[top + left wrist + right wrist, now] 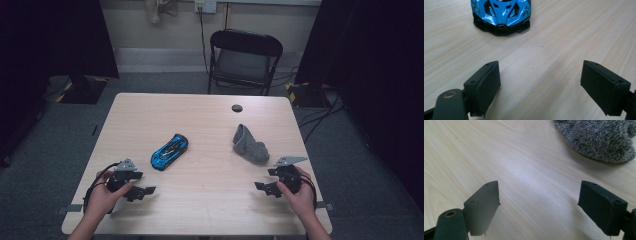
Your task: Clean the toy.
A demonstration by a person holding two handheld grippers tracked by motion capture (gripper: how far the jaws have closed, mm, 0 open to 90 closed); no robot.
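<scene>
Nearest the person, at the front edge of the pale wood-grain table, two hands each hold a black two-jaw gripper low over the tabletop. The left gripper sits at the near left corner, and in the left gripper view its jaws stand wide apart with only bare wood between them; nothing is gripped. The right gripper sits at the near right, and in the right gripper view its jaws are likewise spread wide over bare table, holding nothing. A little farther in, ahead of the left gripper, lies the glossy blue and black toy sports car, resting on its wheels at a slant across the table; in the left gripper view one end of it faces the camera, apart from the jaws. Ahead of the right gripper lies the crumpled grey knitted sock (speckled dark and light in the right gripper view), close to that gripper yet not touching it. Car and sock lie well apart. Beyond them a small round dark hole marks the far part of the tabletop. Past the far edge stands a black folding chair on the grey floor, against a pale wall.
</scene>
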